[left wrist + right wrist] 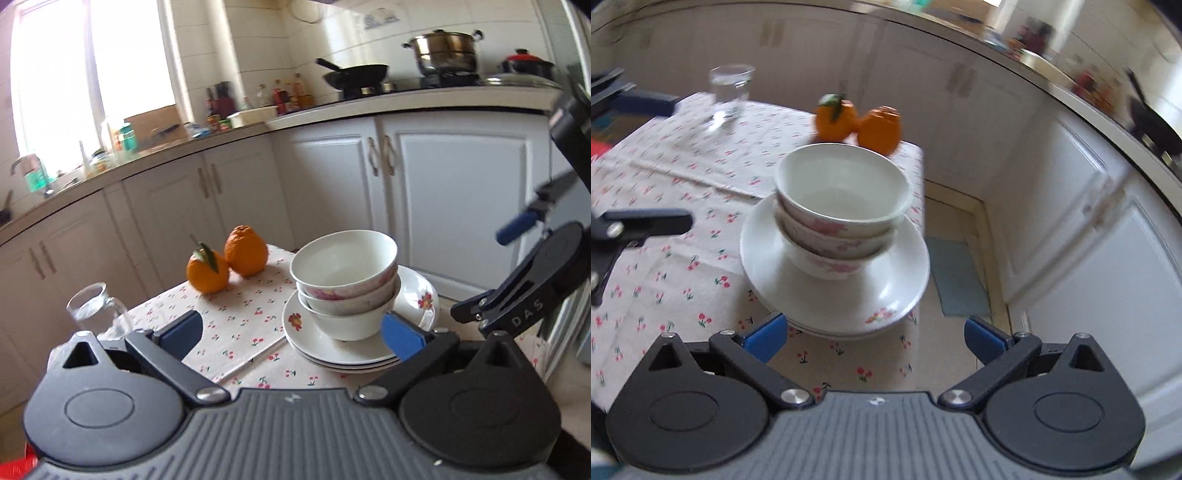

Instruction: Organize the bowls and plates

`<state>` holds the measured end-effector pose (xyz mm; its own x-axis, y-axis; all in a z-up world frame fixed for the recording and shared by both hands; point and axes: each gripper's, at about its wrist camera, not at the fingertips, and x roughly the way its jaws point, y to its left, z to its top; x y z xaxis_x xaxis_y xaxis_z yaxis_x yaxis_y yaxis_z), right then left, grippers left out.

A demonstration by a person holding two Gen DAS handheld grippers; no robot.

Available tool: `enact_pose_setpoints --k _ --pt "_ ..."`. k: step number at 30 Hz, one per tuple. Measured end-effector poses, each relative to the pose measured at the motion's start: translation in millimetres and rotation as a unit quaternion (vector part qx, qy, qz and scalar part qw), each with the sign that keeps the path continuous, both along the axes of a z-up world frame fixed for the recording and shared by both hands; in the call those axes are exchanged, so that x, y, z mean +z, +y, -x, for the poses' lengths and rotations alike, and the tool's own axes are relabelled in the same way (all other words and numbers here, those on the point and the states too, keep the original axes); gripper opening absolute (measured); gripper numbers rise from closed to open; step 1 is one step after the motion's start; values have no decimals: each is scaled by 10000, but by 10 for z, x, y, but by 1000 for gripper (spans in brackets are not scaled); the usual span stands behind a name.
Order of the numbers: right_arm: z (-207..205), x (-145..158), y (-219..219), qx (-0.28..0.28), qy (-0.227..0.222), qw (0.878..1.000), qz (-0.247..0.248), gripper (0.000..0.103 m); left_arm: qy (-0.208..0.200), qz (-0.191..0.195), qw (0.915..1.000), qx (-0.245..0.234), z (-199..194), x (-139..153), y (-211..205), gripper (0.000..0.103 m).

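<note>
Viewing from the left wrist: the left gripper (pixel 291 334) stands spread wide, holding nothing. Three nested bowls (pixel 345 284) sit on stacked plates (pixel 332 354) at the table (pixel 236 317) corner.

From the right wrist: the right gripper (pixel 877 338) is likewise wide and empty. Glazed ceramic looks heavy, slippery and brittle; grip a rim.
</note>
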<state>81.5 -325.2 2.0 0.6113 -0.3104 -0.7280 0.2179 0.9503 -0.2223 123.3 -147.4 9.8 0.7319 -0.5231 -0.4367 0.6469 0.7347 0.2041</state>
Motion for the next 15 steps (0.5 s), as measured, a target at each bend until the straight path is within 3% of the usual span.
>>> enact_pose_setpoints --k 3,6,15 --pt "244 24 108 -911 -420 9949 -134 103 359 -79 9961 804 124 109 21 102" --pt "484 115 255 -1283 -788 9884 -194 103 294 -165 9918 1234 290 180 75 102" --pt "895 437 590 -1219 -1393 9827 -108 103 439 278 9848 1657 632 321 392 102"
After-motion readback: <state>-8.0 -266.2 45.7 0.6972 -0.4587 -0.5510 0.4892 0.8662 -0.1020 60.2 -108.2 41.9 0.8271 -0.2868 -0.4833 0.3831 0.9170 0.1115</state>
